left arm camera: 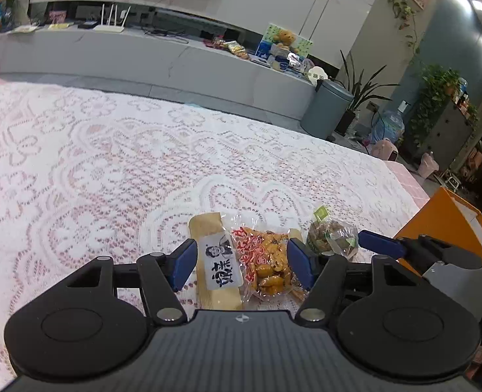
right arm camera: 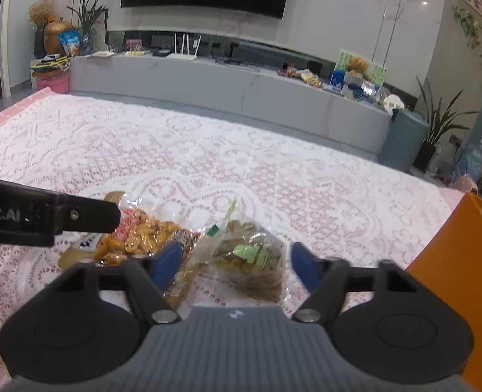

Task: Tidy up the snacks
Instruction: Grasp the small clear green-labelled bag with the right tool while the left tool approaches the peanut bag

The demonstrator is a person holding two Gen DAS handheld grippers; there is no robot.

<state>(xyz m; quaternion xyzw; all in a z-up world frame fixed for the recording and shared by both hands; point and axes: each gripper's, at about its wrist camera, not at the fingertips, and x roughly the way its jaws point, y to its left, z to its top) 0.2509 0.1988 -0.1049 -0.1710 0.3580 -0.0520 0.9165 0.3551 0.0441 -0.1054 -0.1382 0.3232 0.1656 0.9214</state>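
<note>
Risk: your left gripper (left arm camera: 241, 263), spread, straddles the tan bar (left arm camera: 215, 261) and orange packet (left arm camera: 267, 261) together; right gripper (right arm camera: 232, 266) spread around the green packet (right arm camera: 254, 261), which may slip.

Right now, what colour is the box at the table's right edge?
Orange; the box shows best in the right wrist view.

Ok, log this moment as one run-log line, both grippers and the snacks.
left gripper: open, straddling tan packet and orange snack bag | right gripper: open around green-label bag | orange box: right
</note>
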